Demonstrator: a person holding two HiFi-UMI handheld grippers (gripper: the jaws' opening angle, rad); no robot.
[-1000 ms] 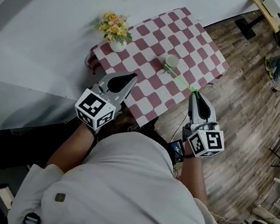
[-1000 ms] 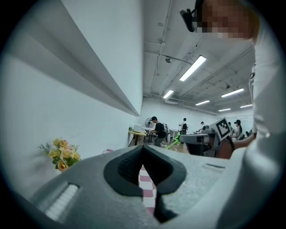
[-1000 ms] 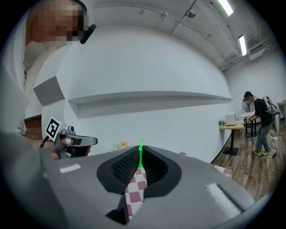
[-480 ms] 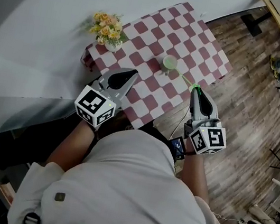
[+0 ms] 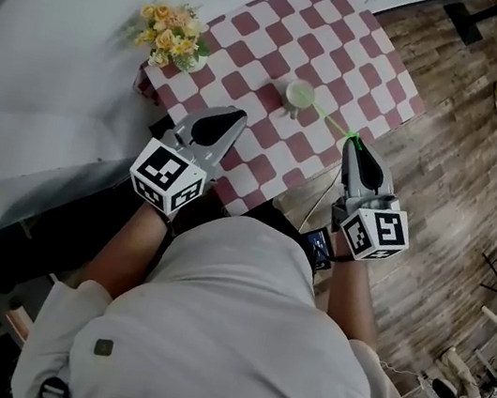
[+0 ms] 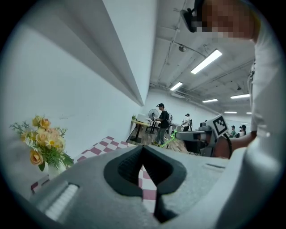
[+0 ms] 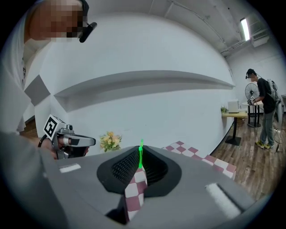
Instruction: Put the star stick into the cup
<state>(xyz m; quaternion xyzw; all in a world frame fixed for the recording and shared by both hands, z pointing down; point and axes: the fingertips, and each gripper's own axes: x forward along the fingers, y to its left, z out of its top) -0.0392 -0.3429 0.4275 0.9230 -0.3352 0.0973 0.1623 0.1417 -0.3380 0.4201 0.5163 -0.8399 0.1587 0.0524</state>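
Note:
A pale green cup [image 5: 299, 95] stands in the middle of the red-and-white checked table [image 5: 352, 45]. The thin green star stick [image 5: 332, 122] slants from my right gripper [image 5: 350, 145] up-left to the cup's right rim; whether its end is inside, I cannot tell. That gripper is shut on the stick [image 7: 140, 155], which rises between its jaws. My left gripper [image 5: 236, 117] hovers over the table's near edge, left of the cup, shut with nothing in it. The left gripper view shows the right gripper [image 6: 178, 134] holding the stick [image 6: 172, 139].
A white vase of yellow flowers [image 5: 166, 34] stands on the table's far left corner, also flowers [image 6: 44, 142] in the left gripper view. A white wall runs along the left. Wooden floor [image 5: 466, 155], chairs and people lie to the right.
The head view has shifted, so the table sits higher and further left. Both grippers keep nearly the same pose. The stick still points from the right gripper toward the cup.

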